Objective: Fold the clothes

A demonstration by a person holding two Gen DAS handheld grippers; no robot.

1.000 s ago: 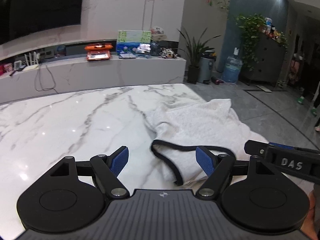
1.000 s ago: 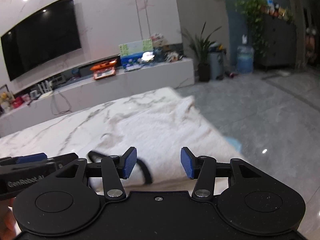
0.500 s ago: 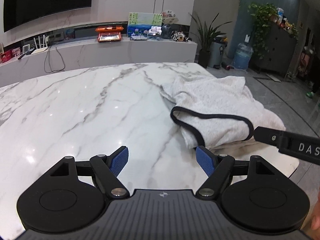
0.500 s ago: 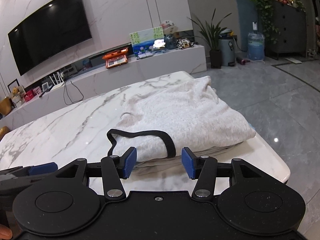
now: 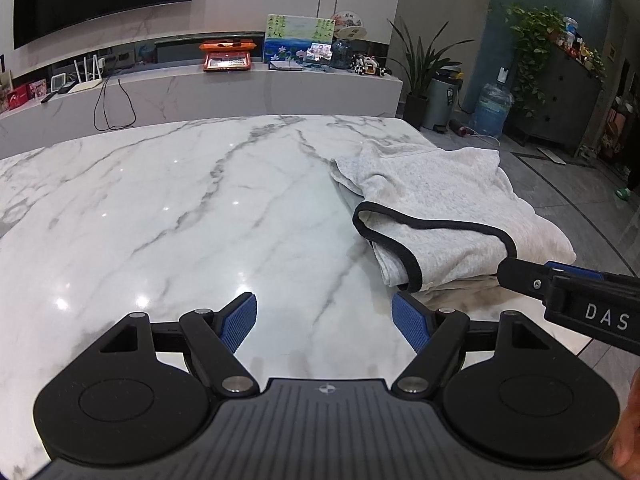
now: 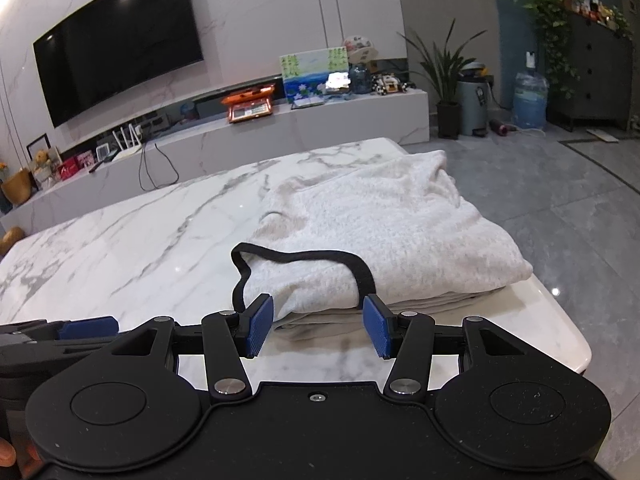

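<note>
Folded grey garment (image 6: 384, 232) lies on marble table (image 5: 168, 208), just ahead of right gripper (image 6: 318, 326); right of left gripper (image 5: 324, 320). Both spread wide, empty.

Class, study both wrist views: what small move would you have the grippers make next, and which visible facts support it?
Probably draw both grippers a little further back. The grey garment already lies folded, black-trimmed edge on top, near the marble table's right end. The left gripper and right gripper are open and empty, with the right one's fingers close to the near fold, so retreating avoids snagging it.
</note>
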